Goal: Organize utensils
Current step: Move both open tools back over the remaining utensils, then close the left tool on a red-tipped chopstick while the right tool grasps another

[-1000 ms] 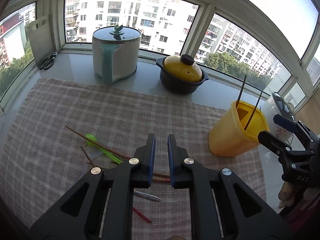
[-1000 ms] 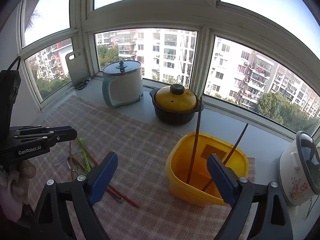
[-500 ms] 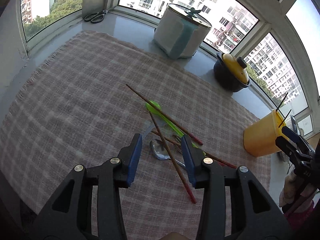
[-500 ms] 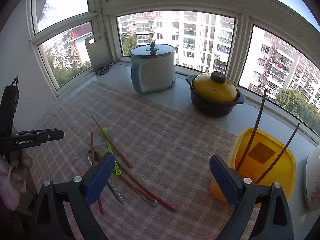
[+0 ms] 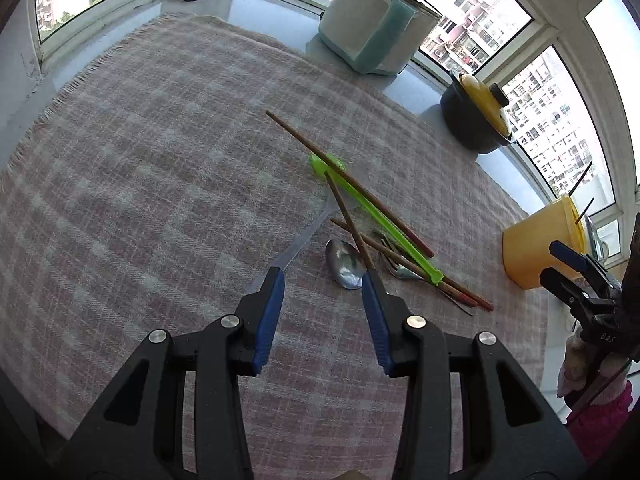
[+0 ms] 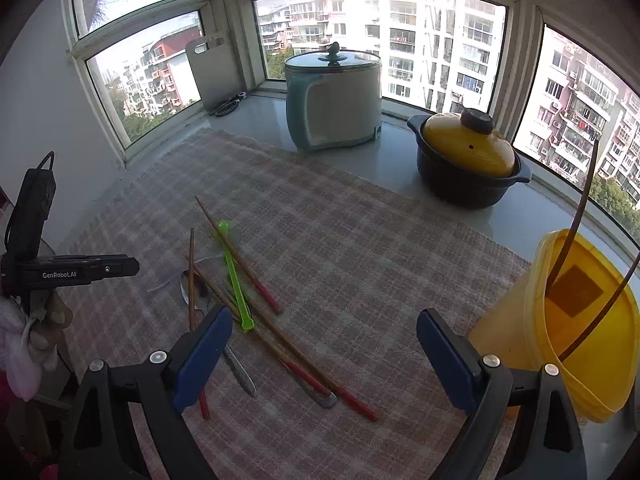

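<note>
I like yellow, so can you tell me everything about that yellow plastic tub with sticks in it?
The yellow plastic tub is a see-through bucket with a thick rolled rim and no lid. It stands upright at the right edge of the pink checked cloth, near the window. Two thin dark chopsticks lean inside it, their tops poking out above the rim. A darker square patch shows on its inside. No gripper touches it.

Place: a home, at a bay-window sill in a high-rise flat.
Outside: apartment blocks (image 6: pixel 436 40) and treetops fill the panes.
Cookware ahead of the right gripper (image 6: pixel 324 344): electric cooker (image 6: pixel 334 104), lidded clay pot (image 6: pixel 468 160).
Surface: checked woven cloth (image 6: pixel 360 248) on a pale sill.
Far left corner: cutting board (image 6: pixel 214 72), scissors (image 6: pixel 228 106).
</note>
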